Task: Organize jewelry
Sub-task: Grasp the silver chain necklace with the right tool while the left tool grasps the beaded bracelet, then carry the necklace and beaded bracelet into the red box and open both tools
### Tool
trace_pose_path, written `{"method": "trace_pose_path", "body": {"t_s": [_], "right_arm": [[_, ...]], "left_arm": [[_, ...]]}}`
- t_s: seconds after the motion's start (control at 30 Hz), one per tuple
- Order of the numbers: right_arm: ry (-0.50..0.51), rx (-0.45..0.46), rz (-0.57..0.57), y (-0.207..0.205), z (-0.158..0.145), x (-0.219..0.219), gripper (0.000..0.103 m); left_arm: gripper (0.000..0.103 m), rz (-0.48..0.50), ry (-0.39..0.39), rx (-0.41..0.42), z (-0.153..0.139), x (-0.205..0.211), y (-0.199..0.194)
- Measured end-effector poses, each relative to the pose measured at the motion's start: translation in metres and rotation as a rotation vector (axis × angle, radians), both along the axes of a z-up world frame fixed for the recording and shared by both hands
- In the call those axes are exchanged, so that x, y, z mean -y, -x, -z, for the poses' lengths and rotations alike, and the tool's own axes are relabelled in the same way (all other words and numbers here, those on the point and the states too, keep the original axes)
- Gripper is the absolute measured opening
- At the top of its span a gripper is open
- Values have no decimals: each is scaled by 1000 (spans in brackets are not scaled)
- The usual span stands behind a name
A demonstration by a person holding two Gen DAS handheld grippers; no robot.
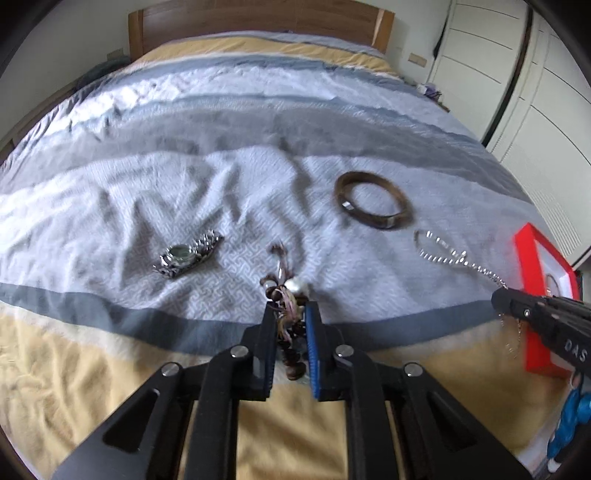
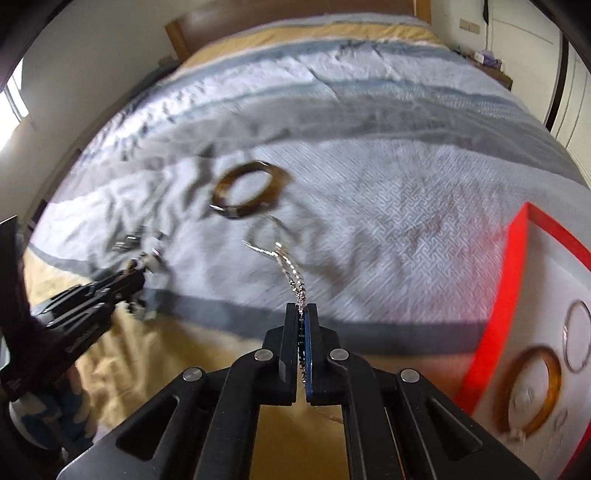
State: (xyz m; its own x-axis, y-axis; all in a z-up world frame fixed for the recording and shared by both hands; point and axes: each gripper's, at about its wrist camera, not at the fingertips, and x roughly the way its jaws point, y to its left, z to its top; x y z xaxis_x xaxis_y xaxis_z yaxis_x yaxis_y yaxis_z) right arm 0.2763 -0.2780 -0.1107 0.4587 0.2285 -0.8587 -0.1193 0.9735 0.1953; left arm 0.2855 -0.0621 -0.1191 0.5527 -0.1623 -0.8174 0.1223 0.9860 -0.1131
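Observation:
My left gripper [image 1: 290, 308] is shut on a brown beaded bracelet [image 1: 291, 347] with a tassel and a pale bead; its beads bunch between the pads. My right gripper [image 2: 302, 308] is shut on a silver chain [image 2: 291, 275] that trails up across the bedspread. In the left wrist view the right gripper [image 1: 496, 297] shows at the right edge with the silver chain [image 1: 448, 254] stretched out from it. In the right wrist view the left gripper [image 2: 140, 275] shows at the left. A brown bangle [image 1: 373, 201] [image 2: 249, 194] and a silver wristwatch [image 1: 188, 254] lie on the bed.
A red-rimmed white tray [image 2: 517, 258] [image 1: 526, 258] sits at the right on the bed, holding an amber bangle [image 2: 552, 391] and a thin silver hoop [image 2: 576, 336]. The striped bedspread [image 1: 258, 147] is wrinkled. A wooden headboard [image 1: 258, 22] and white wardrobe doors [image 1: 517, 74] stand beyond.

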Motion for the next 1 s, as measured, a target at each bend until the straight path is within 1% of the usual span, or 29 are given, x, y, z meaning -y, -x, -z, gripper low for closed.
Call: {"method": "trace_pose_path", "body": {"t_s": [0.1, 0.27, 0.37, 0.4, 0.5, 0.6, 0.63, 0.67, 0.83, 0.93, 1.0], "right_arm": [[-26, 47, 10, 25, -29, -5, 3], [-33, 122, 37, 72, -85, -6, 3], [-34, 174, 62, 107, -122, -2, 3], [-32, 186, 66, 113, -130, -2, 3], [-16, 243, 86, 153, -168, 1, 3], [4, 290, 102, 187, -198, 3, 3], [7, 301, 109, 194, -204, 5, 3], [11, 326, 122, 207, -217, 8, 3], [35, 413, 181, 253, -262, 24, 3], [52, 446, 209, 269, -277, 34, 3], [62, 461, 230, 275, -284, 44, 3]], "left_arm": [[13, 18, 8, 30, -24, 2, 16], [13, 45, 22, 101, -78, 4, 53], [13, 65, 29, 156, -116, 4, 82], [13, 73, 34, 175, -129, 4, 92], [13, 102, 46, 229, -168, 7, 124], [13, 151, 68, 269, -204, 12, 153], [13, 171, 78, 281, -216, 15, 163], [13, 194, 90, 294, -228, 18, 173], [13, 274, 141, 343, -271, 38, 207], [13, 313, 165, 361, -290, 51, 218], [13, 332, 170, 366, -295, 61, 219]]}}
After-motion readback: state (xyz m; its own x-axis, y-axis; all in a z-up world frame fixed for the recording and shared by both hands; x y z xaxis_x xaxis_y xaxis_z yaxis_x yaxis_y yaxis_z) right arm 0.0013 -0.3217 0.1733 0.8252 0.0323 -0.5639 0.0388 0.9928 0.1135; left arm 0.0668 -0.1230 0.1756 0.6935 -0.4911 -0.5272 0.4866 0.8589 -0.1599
